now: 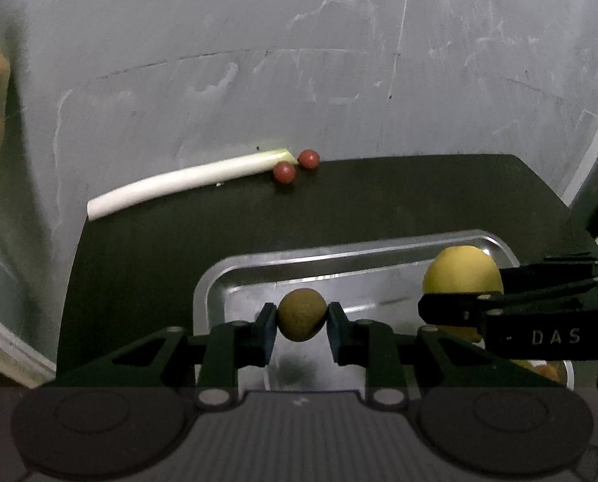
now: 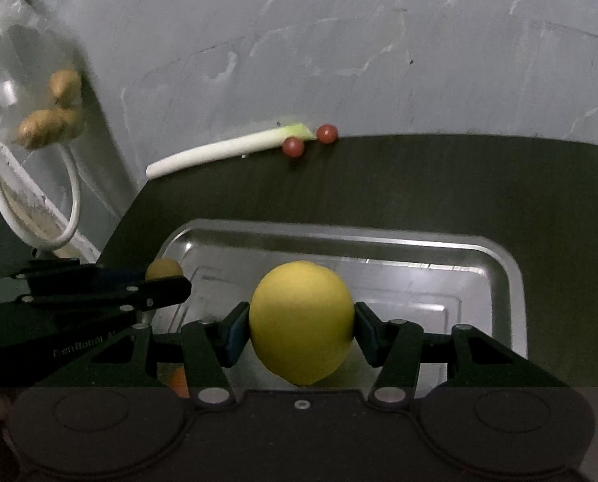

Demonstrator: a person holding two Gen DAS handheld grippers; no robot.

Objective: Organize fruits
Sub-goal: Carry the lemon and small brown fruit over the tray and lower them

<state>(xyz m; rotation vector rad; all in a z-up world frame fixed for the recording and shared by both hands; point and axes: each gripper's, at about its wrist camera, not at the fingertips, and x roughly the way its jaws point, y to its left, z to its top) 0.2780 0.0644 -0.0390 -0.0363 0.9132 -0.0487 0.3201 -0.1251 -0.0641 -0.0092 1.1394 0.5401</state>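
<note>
Left tool (image 1: 302,315) pinching small fruit (image 1: 302,314), ginger (image 2: 50,124) only in right view

Our left gripper (image 1: 302,318) is matte black, with angular linkage arms, silver round screws at the joints and dark blue pads on its fingers (image 1: 267,331). Our right gripper (image 2: 301,327) is built alike, and in the left wrist view its side bears pale letters "DAS". Each has a ribbed dark body with two round discs.

Both grippers loaded — side by side, pointing steeply down.
Left gripper (image 1: 302,321) pinches a small fruit; right gripper (image 2: 302,331) clamps a lemon.
</note>
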